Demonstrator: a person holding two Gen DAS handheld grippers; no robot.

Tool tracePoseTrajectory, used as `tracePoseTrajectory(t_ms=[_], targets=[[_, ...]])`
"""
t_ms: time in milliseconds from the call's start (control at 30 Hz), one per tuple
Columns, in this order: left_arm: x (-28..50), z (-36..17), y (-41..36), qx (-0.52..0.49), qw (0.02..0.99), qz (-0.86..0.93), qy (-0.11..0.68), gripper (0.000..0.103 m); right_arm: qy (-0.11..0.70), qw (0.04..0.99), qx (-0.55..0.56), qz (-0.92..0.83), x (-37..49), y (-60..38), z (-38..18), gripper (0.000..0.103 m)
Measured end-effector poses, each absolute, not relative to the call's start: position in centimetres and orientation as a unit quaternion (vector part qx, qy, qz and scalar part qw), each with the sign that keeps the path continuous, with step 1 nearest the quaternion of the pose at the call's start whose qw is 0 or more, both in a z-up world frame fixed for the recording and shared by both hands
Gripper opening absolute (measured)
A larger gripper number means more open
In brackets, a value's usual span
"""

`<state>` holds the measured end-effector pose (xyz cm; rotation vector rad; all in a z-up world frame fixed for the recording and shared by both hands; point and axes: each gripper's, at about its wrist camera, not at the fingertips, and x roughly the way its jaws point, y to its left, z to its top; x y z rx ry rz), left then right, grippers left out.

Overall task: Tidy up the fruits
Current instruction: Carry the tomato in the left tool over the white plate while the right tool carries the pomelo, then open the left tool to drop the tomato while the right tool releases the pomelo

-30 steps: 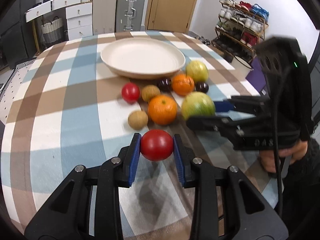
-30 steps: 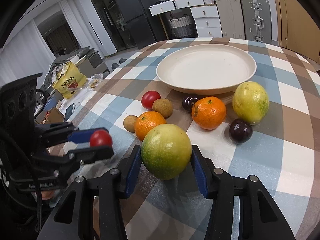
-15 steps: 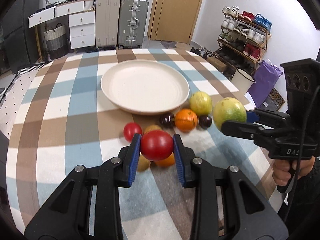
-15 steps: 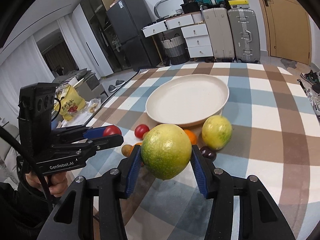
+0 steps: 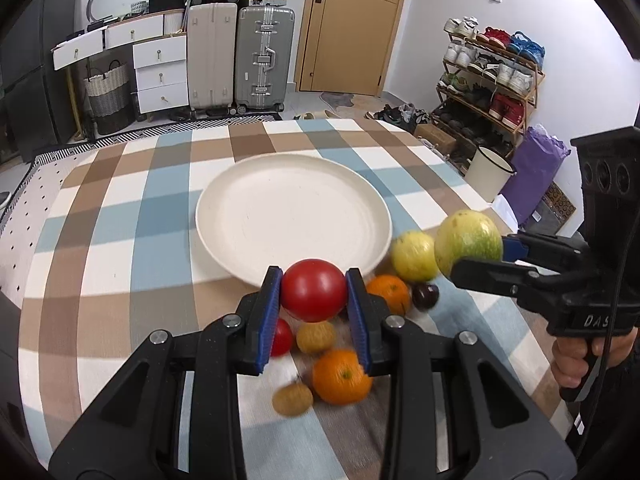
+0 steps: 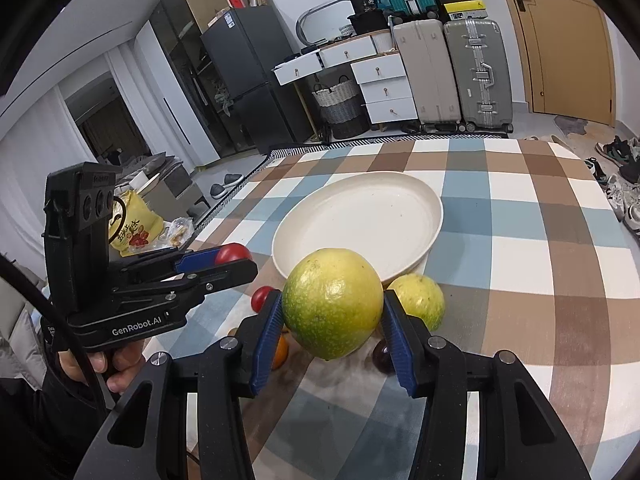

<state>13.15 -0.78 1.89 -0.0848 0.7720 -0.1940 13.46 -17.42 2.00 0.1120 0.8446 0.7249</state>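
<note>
My left gripper is shut on a red tomato, held in the air just before the near rim of the empty cream plate. It also shows in the right wrist view. My right gripper is shut on a big green-yellow fruit, held in the air to the right of the plate; it also shows in the left wrist view. On the checked table below lie a yellow-green fruit, two oranges, a small tomato, brown fruits and a dark plum.
The checked tablecloth covers a round table. Suitcases and white drawers stand behind it, a shoe rack to the right. A yellow bag lies on furniture at the left of the right wrist view.
Both grippers have lifted their fruits off the table and risen. The tomato and the green-yellow fruit have come nearer to the plate's near rim.
</note>
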Motion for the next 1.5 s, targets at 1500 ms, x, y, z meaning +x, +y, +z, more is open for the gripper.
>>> tracePoseTrajectory(t_ms=[1500], targets=[[24.0, -4.5, 0.2, -0.042, 0.901, -0.057, 0.428, 0.029, 0.467, 0.832, 0.036, 0.296, 23.6, -12.6, -3.3, 0.049]])
